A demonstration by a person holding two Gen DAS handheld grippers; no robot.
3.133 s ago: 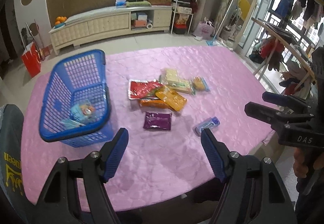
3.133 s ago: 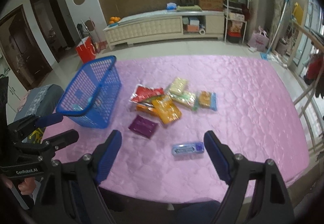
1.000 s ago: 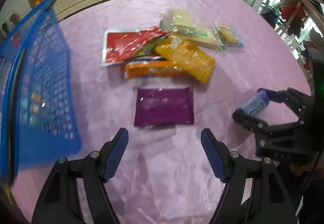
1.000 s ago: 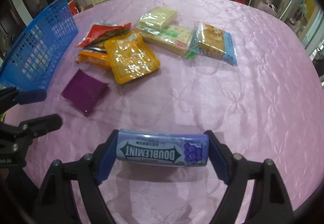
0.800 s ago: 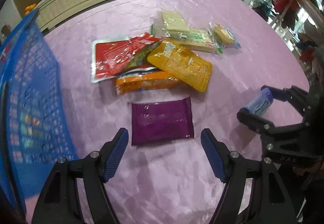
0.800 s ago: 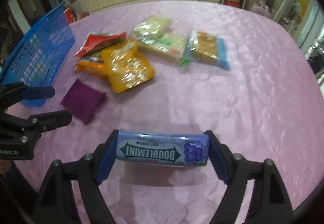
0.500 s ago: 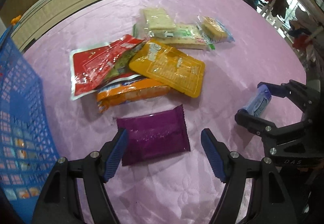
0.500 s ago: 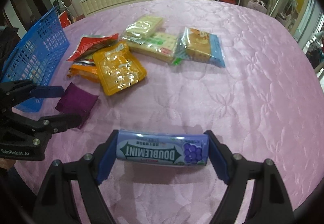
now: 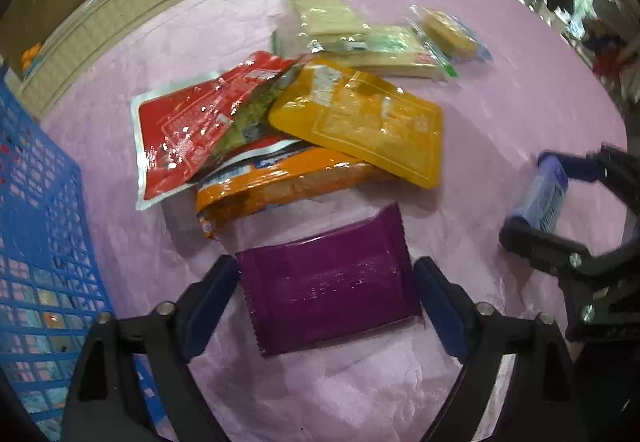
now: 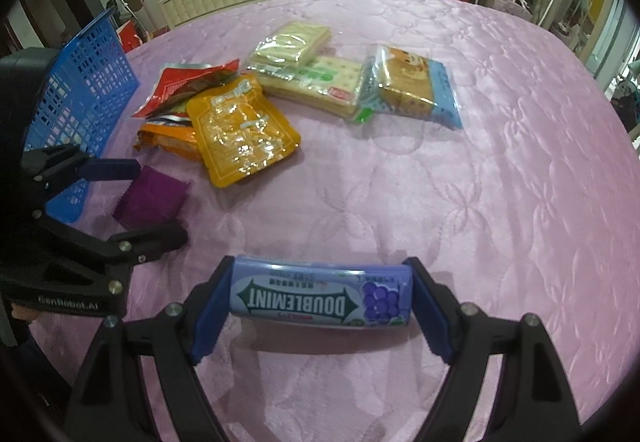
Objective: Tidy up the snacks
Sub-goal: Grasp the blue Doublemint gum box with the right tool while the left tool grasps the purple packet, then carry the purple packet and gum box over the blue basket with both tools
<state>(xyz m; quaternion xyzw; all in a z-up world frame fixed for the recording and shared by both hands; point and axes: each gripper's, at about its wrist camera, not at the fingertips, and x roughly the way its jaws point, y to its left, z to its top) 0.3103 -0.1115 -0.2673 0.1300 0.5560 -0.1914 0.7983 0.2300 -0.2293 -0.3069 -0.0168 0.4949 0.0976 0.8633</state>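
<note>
Purple packet (image 9: pixel 326 284) now btwn just-widened left tongs (image 9: pixel 324 300); right tongs (image 10: pixel 320 302) grip gum (image 10: pixel 320 298)

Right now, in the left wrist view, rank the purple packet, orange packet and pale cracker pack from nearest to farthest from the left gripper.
1. Purple packet: between the left gripper's open fingers, lying on the cloth.
2. Orange packet: just beyond it, under the yellow pouch.
3. Pale cracker pack: far end of the pile.
</note>
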